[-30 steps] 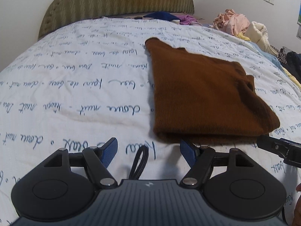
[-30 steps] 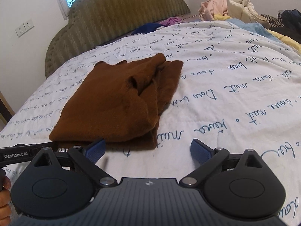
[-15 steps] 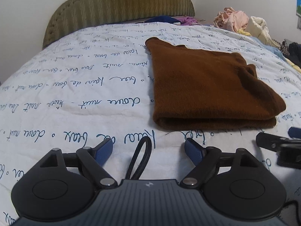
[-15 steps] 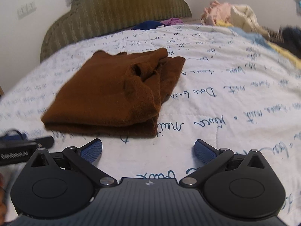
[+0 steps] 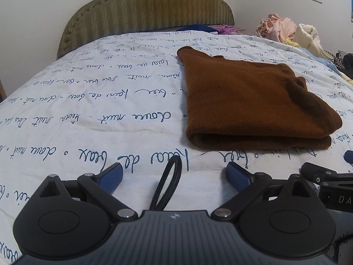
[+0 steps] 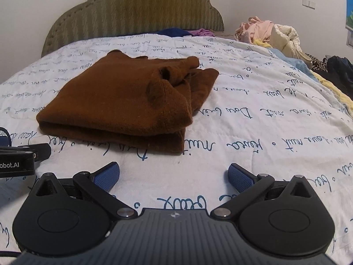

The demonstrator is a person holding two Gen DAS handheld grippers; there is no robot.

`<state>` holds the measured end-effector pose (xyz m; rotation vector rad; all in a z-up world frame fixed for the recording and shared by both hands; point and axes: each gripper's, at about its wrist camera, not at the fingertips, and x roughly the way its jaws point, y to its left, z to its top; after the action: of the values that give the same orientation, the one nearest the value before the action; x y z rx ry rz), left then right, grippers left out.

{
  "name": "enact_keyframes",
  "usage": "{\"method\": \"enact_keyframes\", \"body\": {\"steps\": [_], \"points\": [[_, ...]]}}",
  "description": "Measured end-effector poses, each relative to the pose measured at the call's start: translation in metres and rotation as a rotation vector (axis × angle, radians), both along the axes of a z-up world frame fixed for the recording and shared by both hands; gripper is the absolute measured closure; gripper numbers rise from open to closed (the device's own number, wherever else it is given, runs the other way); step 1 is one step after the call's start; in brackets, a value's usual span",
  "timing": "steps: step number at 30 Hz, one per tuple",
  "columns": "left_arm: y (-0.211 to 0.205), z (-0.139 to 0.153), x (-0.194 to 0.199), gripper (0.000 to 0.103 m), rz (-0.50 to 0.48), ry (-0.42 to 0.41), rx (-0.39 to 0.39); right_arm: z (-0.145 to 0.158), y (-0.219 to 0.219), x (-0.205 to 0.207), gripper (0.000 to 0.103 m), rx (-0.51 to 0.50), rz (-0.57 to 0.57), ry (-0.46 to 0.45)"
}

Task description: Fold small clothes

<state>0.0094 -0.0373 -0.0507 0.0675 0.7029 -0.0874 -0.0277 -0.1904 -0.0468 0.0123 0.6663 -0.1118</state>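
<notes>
Left wrist view: left gripper (image 5: 174,177) low over a script-printed bedspread (image 5: 88,114), jaws opening wide — only a black cord loop (image 5: 168,183) between them. A folded brown garment (image 5: 247,101) lies just beyond, toward the right. Right wrist view: right gripper (image 6: 174,176) spread wide, empty — garment (image 6: 123,101) ahead, left of centre.

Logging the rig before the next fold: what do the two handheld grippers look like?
Both match: the left gripper and right gripper have black bodies, two round side discs, a ribbed grey centre plate bearing a small emblem, and ribbed blue pads. A black braided cord loop shows on the left. White lettering marks their sides.
</notes>
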Motion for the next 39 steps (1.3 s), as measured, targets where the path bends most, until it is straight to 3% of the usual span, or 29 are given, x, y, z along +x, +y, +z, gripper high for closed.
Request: {"method": "enact_keyframes", "body": {"steps": [4,39], "points": [[0.001,-0.001,0.000,0.002,0.001,0.002,-0.003,-0.001,-0.007,0.001,0.000,0.051,0.001,0.002],[-0.008,-0.004,0.003,0.000,0.007,-0.001,0.032,-0.002,-0.004,0.000,0.000,0.037,0.000,0.005]]}}
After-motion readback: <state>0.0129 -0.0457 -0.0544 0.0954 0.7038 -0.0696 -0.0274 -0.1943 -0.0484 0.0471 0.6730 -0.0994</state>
